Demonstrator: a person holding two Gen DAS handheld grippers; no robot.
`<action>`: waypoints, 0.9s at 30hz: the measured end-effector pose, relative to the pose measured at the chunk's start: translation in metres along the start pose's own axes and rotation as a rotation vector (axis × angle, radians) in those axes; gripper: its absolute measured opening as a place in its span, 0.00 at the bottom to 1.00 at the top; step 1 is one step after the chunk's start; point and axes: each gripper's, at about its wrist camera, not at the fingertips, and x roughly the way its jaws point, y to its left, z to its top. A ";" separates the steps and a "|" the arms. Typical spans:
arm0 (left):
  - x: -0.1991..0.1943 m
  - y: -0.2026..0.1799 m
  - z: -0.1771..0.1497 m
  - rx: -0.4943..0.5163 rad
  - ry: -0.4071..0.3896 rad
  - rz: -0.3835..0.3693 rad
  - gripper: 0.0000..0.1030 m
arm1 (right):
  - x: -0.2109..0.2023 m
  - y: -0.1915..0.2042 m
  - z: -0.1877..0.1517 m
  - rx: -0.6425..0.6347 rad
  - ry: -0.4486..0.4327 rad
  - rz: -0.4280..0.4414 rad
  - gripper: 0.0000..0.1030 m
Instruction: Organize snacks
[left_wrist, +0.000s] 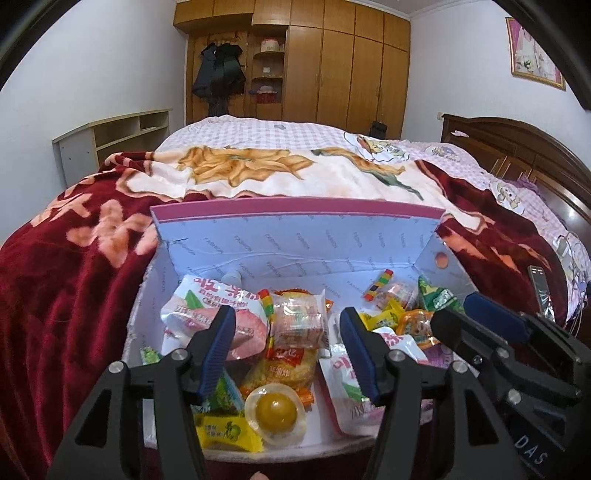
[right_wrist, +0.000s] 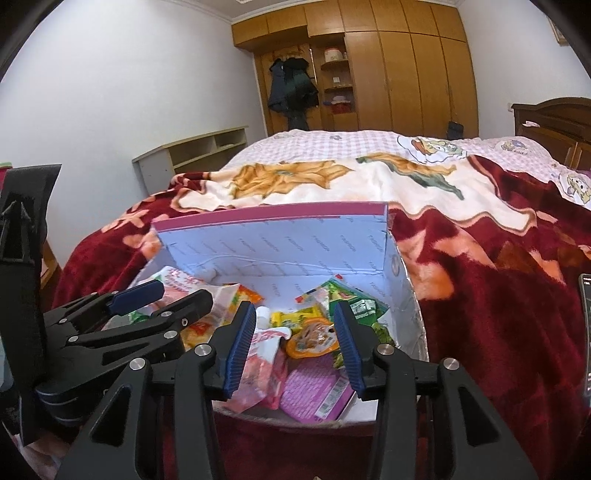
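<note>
Left wrist view looks into the open pale-blue cardboard box with a pink-edged lid (left_wrist: 295, 236), lying on the red floral blanket (left_wrist: 74, 288) of the bed. Inside lies a loose heap of wrapped snacks (left_wrist: 291, 354): pink pouches, yellow sachets, a round clear jelly cup (left_wrist: 275, 410). Left claw (left_wrist: 286, 354) and right claw (right_wrist: 295, 350) both stand partly open above the heap, holding nothing. Gathering looks largely done; no snack shows outside the box, though the contents remain unsorted.
</note>
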 end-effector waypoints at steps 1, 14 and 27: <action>-0.003 0.000 -0.001 0.000 -0.001 0.004 0.60 | -0.003 0.001 -0.001 0.001 -0.001 0.005 0.44; -0.047 0.005 -0.018 -0.027 -0.004 0.018 0.60 | -0.038 0.019 -0.013 0.009 -0.003 0.029 0.44; -0.056 0.006 -0.043 -0.047 0.022 0.045 0.60 | -0.045 0.018 -0.036 0.054 0.036 0.044 0.44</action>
